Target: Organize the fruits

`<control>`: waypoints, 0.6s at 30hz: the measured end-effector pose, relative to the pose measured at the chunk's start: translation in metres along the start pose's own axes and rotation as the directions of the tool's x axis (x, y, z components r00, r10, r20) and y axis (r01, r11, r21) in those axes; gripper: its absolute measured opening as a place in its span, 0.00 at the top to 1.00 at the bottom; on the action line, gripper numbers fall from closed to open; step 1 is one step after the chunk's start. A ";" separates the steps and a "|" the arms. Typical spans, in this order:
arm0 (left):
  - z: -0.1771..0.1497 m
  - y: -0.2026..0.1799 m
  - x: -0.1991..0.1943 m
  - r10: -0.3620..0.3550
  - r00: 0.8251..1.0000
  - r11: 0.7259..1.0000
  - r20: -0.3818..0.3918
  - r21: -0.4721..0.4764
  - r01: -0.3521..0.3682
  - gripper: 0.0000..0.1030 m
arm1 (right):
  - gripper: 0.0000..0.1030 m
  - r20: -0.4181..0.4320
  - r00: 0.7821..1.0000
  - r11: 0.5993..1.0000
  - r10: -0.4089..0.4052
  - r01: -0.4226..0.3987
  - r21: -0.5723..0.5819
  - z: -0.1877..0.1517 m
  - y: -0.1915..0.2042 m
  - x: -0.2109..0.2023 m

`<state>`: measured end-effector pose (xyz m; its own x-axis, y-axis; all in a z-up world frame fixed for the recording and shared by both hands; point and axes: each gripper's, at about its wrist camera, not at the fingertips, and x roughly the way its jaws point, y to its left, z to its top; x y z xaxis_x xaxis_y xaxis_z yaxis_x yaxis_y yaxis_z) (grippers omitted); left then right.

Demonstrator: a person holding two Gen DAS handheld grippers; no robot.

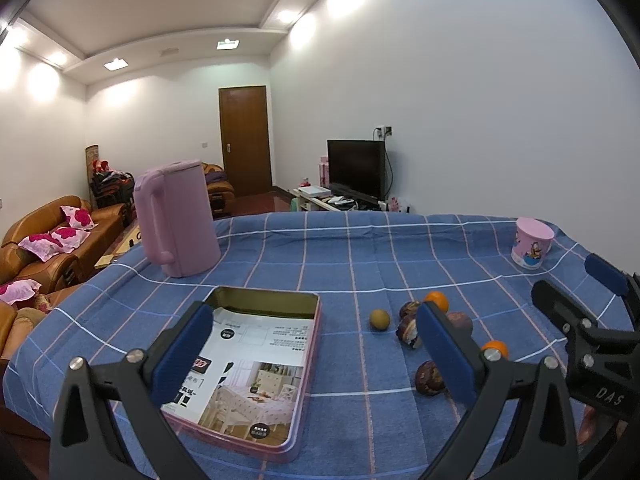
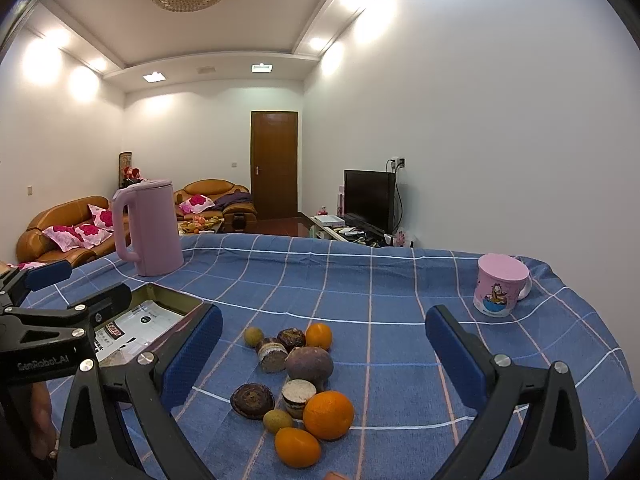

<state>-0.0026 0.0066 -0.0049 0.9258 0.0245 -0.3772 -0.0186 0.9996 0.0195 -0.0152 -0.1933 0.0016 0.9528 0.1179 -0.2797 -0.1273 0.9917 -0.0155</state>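
Lying in a loose heap on the blue checked tablecloth, the fruits sit straight ahead of the right gripper, between and just beyond its blue pads: two oranges nearest, a small yellow-green fruit beside them, then dark wrinkled purple fruits, some cut open to show a pale inside, and another orange at the far end. The right gripper hangs wide open over the table and holds nothing. The left gripper is also spread wide and empty; the pink metal tin lies directly ahead of it and partly behind its left pad, with a printed leaflet covering its floor. From this gripper the fruits lie ahead to the right, behind its right pad.

No fruit is in the tin yet, so the sorting looks to be at its start. The likely trouble is the round fruit: the pieces touch one another, so a closing pad may nudge a neighbour and send it rolling across the cloth, perhaps toward the near table edge. The cut halves look soft and could crush or smear under a hard squeeze. The two grippers stand close together, and the tin's raised rim may catch a low carry.

Farther out, a pink kettle stands ahead to the left and a pink cartoon mug ahead to the right, both well apart from the heap and out of the way.
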 end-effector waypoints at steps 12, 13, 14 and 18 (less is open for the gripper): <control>-0.002 0.003 0.002 0.009 1.000 1.000 -0.004 -0.008 -0.009 0.00 | 0.01 0.003 1.000 1.000 0.000 0.000 0.003 -0.001 -0.001 -0.002; -0.002 0.003 0.002 0.009 1.000 1.000 -0.004 -0.009 -0.009 0.00 | 0.01 0.004 1.000 1.000 -0.001 0.001 0.004 -0.001 -0.001 -0.002; -0.002 0.003 0.002 0.008 1.000 1.000 -0.004 -0.009 -0.008 0.00 | 0.01 0.004 1.000 1.000 -0.002 0.001 0.005 -0.001 -0.001 -0.002; -0.003 0.004 0.002 0.009 1.000 1.000 -0.004 -0.007 -0.009 0.00 | 0.01 0.003 1.000 1.000 -0.002 0.002 0.006 -0.001 -0.001 -0.003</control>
<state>-0.0018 0.0102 -0.0080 0.9239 0.0338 -0.3811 -0.0299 0.9994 0.0162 -0.0185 -0.1949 0.0012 0.9538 0.1159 -0.2771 -0.1235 0.9923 -0.0101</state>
